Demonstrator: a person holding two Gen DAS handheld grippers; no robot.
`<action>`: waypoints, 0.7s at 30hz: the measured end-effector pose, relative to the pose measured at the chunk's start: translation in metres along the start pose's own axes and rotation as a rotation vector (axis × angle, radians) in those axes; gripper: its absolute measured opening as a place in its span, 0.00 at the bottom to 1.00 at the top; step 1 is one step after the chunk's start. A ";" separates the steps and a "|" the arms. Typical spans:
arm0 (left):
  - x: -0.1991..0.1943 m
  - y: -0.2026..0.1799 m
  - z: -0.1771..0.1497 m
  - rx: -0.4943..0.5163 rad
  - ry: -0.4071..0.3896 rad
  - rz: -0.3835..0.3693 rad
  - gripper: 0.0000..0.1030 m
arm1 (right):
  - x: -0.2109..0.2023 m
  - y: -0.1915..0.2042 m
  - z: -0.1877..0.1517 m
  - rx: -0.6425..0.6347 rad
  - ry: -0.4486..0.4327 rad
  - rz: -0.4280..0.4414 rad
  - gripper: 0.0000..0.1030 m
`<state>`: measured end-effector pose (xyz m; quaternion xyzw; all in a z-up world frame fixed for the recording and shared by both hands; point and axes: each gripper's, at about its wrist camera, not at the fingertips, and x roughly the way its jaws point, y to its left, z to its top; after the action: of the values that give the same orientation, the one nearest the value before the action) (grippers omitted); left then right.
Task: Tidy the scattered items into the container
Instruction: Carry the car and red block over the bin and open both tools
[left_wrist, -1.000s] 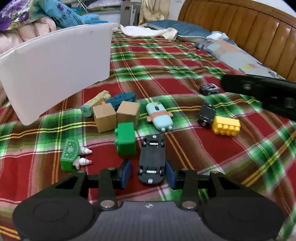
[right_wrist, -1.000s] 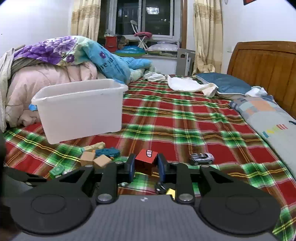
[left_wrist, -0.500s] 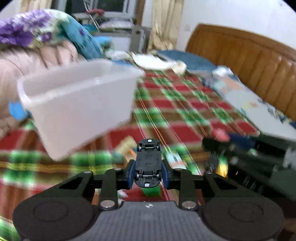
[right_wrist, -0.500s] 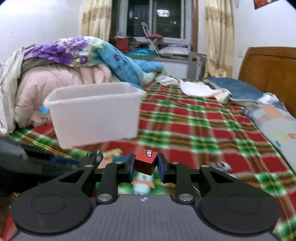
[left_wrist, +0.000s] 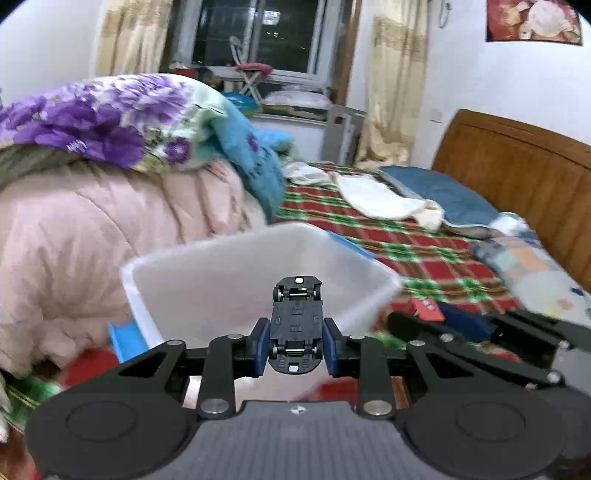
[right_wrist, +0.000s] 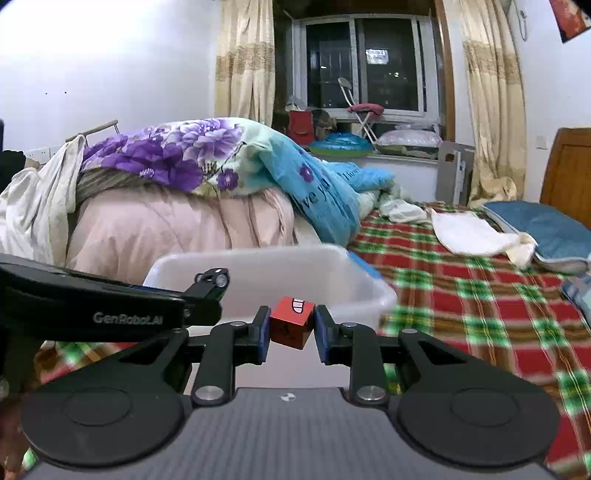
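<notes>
My left gripper (left_wrist: 295, 347) is shut on a black toy car (left_wrist: 296, 321), held underside up, just in front of the white plastic bin (left_wrist: 207, 273). My right gripper (right_wrist: 289, 328) is shut on a red cube (right_wrist: 291, 326) with a white mark on top, close to the bin's near wall (right_wrist: 362, 291). The left gripper (right_wrist: 110, 306) shows at the left of the right wrist view, with the car's end (right_wrist: 214, 276) over the bin's rim. The right gripper (left_wrist: 480, 332) and red cube (left_wrist: 426, 308) show at the right of the left wrist view.
The bin stands on a red and green plaid bedspread (right_wrist: 480, 295). Pink and floral quilts (left_wrist: 92, 206) are piled behind it at the left. A white cloth (left_wrist: 384, 199), blue pillow (left_wrist: 439, 195) and wooden headboard (left_wrist: 517, 166) lie to the right.
My left gripper closed on the toy car, lifted it off the bed and carried it to the bin. My right gripper, holding the red cube, also came closer to the bin.
</notes>
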<state>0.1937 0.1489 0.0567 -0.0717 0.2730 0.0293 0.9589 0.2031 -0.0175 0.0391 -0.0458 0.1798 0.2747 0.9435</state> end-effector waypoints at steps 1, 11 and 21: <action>0.004 0.005 0.003 -0.004 0.002 0.007 0.32 | 0.008 -0.001 0.004 0.000 0.000 0.006 0.27; 0.054 0.021 -0.004 -0.014 0.083 0.064 0.32 | 0.083 -0.009 0.015 0.041 0.093 0.020 0.29; 0.043 0.011 -0.004 0.034 0.063 0.105 0.67 | 0.072 -0.029 0.005 0.175 0.065 0.009 0.82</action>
<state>0.2276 0.1595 0.0295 -0.0418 0.3068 0.0726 0.9481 0.2766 -0.0052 0.0173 0.0287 0.2337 0.2606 0.9363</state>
